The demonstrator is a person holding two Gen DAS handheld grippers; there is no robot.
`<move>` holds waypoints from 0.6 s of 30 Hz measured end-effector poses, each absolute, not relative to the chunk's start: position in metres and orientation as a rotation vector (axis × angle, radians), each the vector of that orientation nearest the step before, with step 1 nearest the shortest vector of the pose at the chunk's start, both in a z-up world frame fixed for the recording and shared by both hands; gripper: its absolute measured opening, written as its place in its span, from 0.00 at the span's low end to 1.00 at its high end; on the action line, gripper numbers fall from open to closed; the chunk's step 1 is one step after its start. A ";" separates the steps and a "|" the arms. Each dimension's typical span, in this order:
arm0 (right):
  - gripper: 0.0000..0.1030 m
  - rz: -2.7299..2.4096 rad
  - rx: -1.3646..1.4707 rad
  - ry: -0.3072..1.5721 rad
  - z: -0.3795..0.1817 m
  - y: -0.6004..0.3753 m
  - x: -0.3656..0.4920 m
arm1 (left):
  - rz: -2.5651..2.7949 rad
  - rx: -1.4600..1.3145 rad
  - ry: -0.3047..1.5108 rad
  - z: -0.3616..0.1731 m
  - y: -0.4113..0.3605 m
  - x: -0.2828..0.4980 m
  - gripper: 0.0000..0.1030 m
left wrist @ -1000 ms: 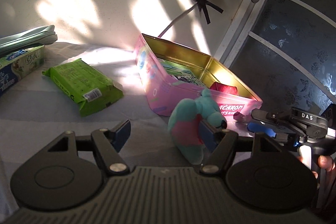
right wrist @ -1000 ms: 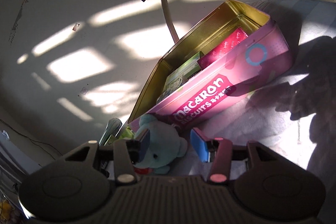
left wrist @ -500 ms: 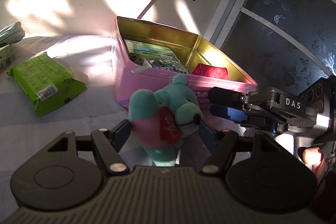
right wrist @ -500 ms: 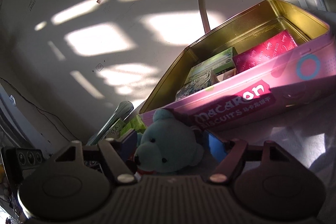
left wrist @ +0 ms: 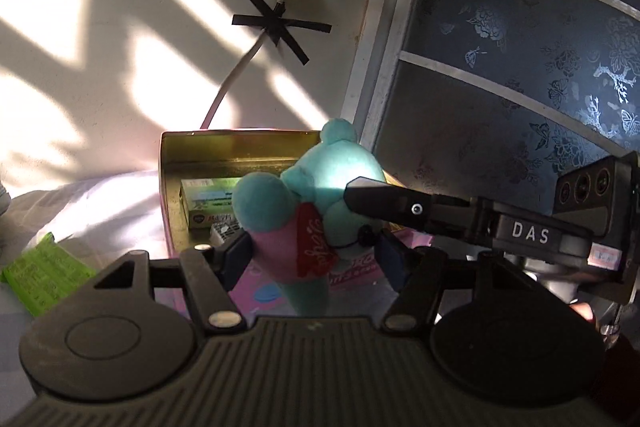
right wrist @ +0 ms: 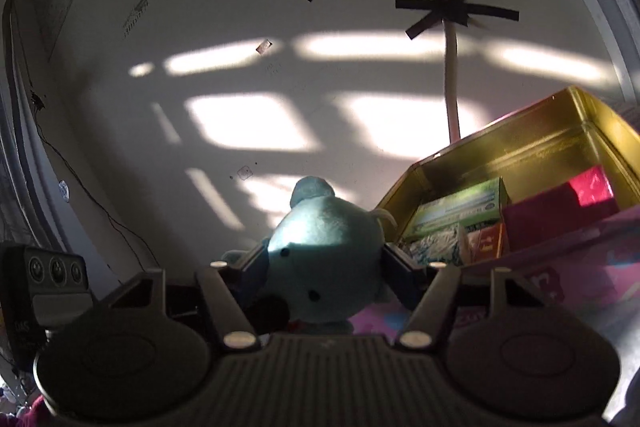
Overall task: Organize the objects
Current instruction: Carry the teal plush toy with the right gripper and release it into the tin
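Teddy bear [left wrist: 320,187], the teal plush with the pink body and red heart, is up off the cloth now; a second ago it was lying in front of the tin, and now it's held at rim height right over the near edge of the pink macaron tin [left wrist: 280,279]. Both tongs have hold of it: the left gripper [left wrist: 316,259] is pinched on its pink body, and the right gripper [right wrist: 324,267] is squeezing its head from both sides, with that gripper's dark finger [left wrist: 384,201] lying across the bear's face in the left view. Inside the gold-lined tin [right wrist: 560,131] there's a green box [right wrist: 464,207], a red packet [right wrist: 568,203], a small orange box [right wrist: 486,243] and, I think, a pale printed pack [right wrist: 436,247], though it's shaded. A green packet [left wrist: 44,275] sits on the cloth left of the tin.
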State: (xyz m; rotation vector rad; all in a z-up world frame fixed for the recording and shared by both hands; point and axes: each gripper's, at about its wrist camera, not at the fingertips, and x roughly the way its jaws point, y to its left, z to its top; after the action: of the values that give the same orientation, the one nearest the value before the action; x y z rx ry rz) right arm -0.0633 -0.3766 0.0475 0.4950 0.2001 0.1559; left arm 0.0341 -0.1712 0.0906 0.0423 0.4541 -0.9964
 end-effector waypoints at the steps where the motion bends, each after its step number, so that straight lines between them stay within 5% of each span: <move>1: 0.63 0.123 0.470 0.184 0.054 -0.384 -0.062 | -1.004 0.069 0.432 0.095 -0.188 0.038 0.67; 13: 0.66 -0.096 0.491 0.320 0.040 -0.476 0.011 | -0.939 0.154 0.575 0.070 -0.324 0.107 0.68; 16: 0.81 -0.139 0.504 0.305 0.034 -0.482 0.014 | -0.887 0.176 0.591 0.064 -0.334 0.115 0.68; 18: 0.81 -0.179 0.526 0.257 0.033 -0.485 0.006 | -0.877 0.152 0.610 0.065 -0.330 0.117 0.68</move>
State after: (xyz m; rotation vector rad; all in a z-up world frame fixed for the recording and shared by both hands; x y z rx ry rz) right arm 0.0061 -0.4850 0.0325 0.5259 0.2571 -0.1793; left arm 0.1174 -0.3305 0.0647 0.1515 0.6096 -0.8774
